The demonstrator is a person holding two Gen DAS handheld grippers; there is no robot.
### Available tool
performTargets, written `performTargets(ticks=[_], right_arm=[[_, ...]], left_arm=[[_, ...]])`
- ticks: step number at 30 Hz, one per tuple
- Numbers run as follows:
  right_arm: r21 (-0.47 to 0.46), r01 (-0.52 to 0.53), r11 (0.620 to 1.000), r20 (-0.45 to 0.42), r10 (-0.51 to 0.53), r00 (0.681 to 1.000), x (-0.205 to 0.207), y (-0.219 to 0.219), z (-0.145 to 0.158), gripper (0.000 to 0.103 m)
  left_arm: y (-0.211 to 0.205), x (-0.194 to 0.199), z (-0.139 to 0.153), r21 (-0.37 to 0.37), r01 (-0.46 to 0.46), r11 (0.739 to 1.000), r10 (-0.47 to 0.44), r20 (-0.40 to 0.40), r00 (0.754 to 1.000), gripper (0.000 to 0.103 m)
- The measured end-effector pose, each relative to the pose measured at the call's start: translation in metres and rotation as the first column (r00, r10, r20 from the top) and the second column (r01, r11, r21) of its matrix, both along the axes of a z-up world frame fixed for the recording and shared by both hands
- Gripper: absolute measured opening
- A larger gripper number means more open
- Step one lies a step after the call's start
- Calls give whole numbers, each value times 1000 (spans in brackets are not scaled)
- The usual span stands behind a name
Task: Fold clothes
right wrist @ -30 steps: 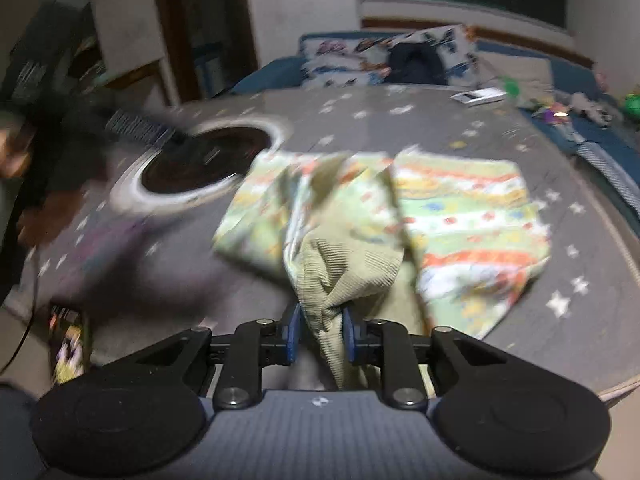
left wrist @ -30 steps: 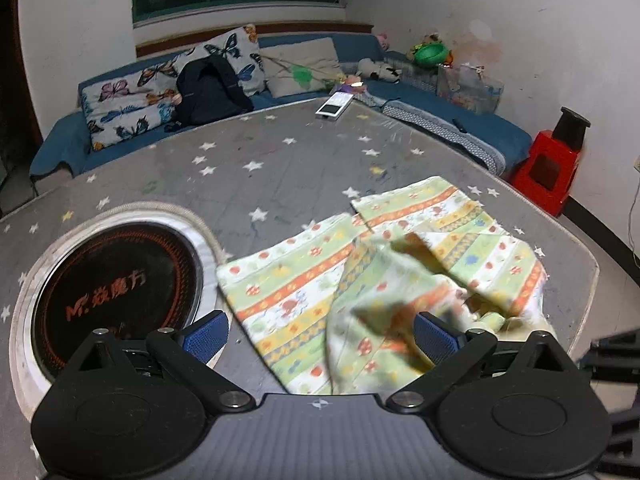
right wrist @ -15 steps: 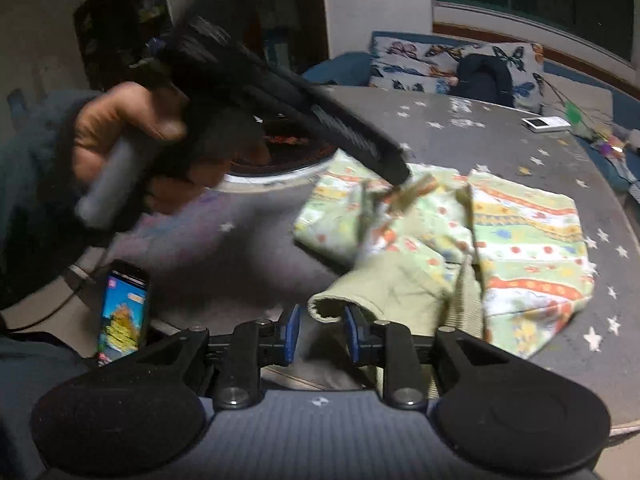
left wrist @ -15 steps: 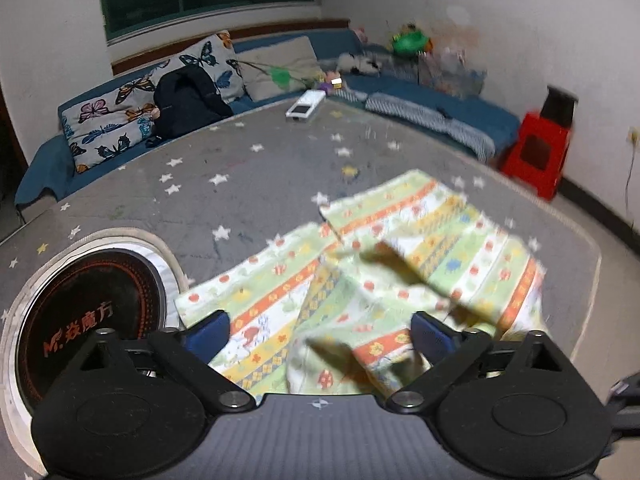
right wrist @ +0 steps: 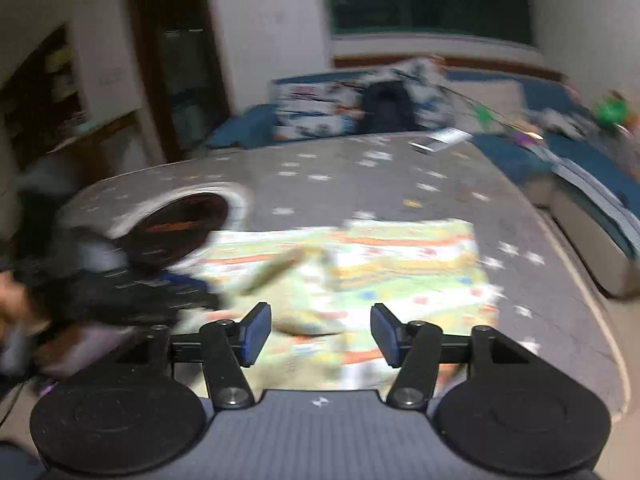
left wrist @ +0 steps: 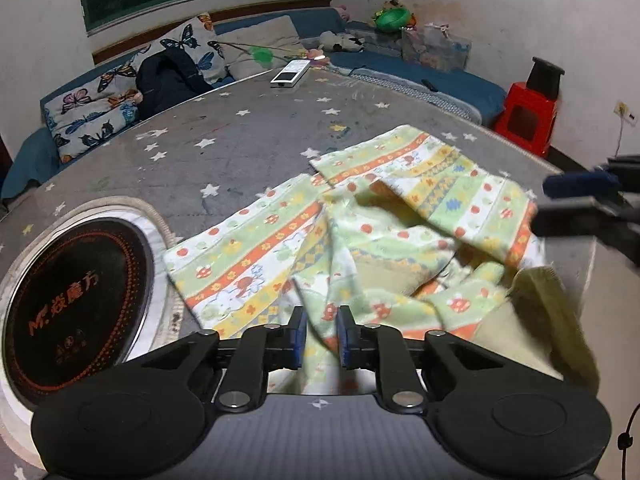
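Striped garment [left wrist: 360, 216] rumpled mid-frame on desk [left wrist: 240, 128]. Left tongs [left wrist: 322, 334] clamped on near hem; right tongs [right wrist: 320, 334] apart, blurry, probably empty. Soft, light, floppy: pinch corners.

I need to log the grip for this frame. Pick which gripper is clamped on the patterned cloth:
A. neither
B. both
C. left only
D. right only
C. In the left wrist view the left gripper has its blue pads pinched on a fold of the cloth, while in the right wrist view the right gripper stands wide open with nothing between its pads.
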State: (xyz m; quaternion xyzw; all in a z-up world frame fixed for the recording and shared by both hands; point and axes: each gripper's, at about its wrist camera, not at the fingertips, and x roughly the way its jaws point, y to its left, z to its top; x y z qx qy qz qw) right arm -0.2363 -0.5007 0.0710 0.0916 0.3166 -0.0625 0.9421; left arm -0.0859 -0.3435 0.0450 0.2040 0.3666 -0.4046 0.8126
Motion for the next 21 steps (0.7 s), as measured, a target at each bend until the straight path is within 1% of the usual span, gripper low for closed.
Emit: performTargets(ticks=[1,4,6,7,8,10,12,14,15,17,18,20,21], right_arm=[[-12,39,999,-21,-39,999,5,-8,-6,57],[-40,122,992,-93,-126,988,21,-26,-30,57],[-18,149,989,-120,-150,981,28,-32,-44,57],[-7,162,987,-133,-161,978,31,-34,-51,58],[-6,169,986,-142,-168,976,34,-34,-56,59],[-38,157,987,-141,-161,977,38,-25,-59,59],[-55,142,988,-143,-148,979,42,-21,-60,59],[-53,129,990,-146,-136,980,47,-19,-61,59],[-49,115,992,-144,-121,982,53,-14,-61,59],[-41,86,995,-141,-91,986,64,-6,-61,58],[-37,72,997,-140,-77,987,70,-2,-61,57],[-29,43,999,-136,-47,990,81,6,-61,56],[-24,29,999,-135,-32,990,87,10,-61,56]], left_arm=[[2,2,-2,5,-9,1000,9,-1,1000,13],[9,7,-7,21,-36,999,36,-4,999,12],[12,10,-8,13,-37,999,37,-11,999,13],[14,12,-9,8,-38,999,38,-15,999,16],[16,13,-10,4,-38,999,38,-19,999,21],[19,16,-11,-5,-39,999,39,-27,999,51],[23,19,-12,-14,-41,999,40,-35,999,60],[26,22,-14,-23,-42,999,41,-43,998,60],[28,23,-14,-27,-43,999,41,-47,998,57],[31,26,-16,-36,-44,998,42,-55,998,42],[33,27,-16,-40,-45,998,42,-59,997,31],[37,30,-18,-49,-46,998,43,-67,997,23],[38,32,-18,-53,-47,997,43,-71,997,17]])
